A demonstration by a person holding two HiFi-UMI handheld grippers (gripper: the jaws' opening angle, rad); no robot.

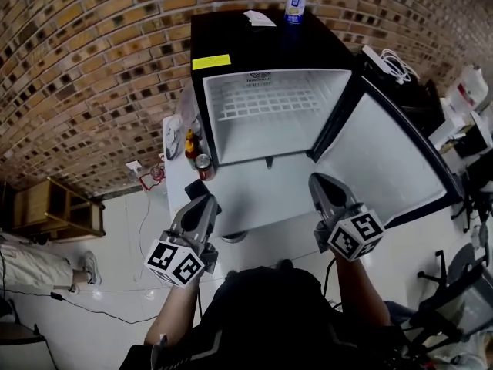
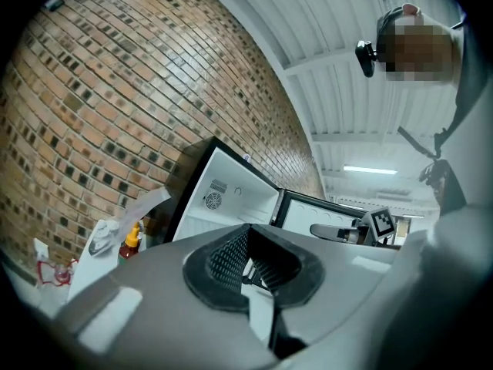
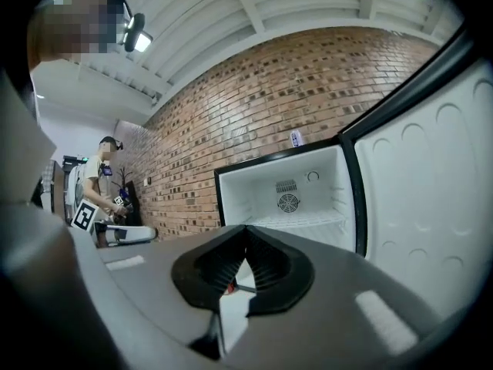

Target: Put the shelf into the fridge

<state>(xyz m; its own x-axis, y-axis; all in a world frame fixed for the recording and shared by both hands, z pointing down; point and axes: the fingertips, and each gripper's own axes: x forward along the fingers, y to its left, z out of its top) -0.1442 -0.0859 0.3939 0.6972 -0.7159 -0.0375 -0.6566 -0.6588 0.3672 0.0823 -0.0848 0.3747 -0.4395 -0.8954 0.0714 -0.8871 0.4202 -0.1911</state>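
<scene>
A black mini fridge (image 1: pixel 239 48) stands ahead with its door (image 1: pixel 385 160) swung open to the right. A white wire shelf (image 1: pixel 266 102) lies level inside the white cavity; the right gripper view shows the shelf (image 3: pixel 299 220) below the rear fan. My left gripper (image 1: pixel 204 200) hangs in front of the fridge's lower left corner, jaws shut and empty. My right gripper (image 1: pixel 320 180) sits near the door hinge, jaws also shut with nothing between them. In their own views, the left gripper (image 2: pixel 248 230) and the right gripper (image 3: pixel 246 230) both point at the open cavity.
A blue drink can (image 1: pixel 296 3) and a paper (image 1: pixel 259 18) rest on the fridge top. Left of the fridge, a white table (image 1: pixel 176 187) carries a sauce bottle (image 1: pixel 189 142) and a red can (image 1: pixel 204 166). A wooden rack (image 1: pixel 54 206) stands far left. Another person (image 3: pixel 96 179) stands by the wall.
</scene>
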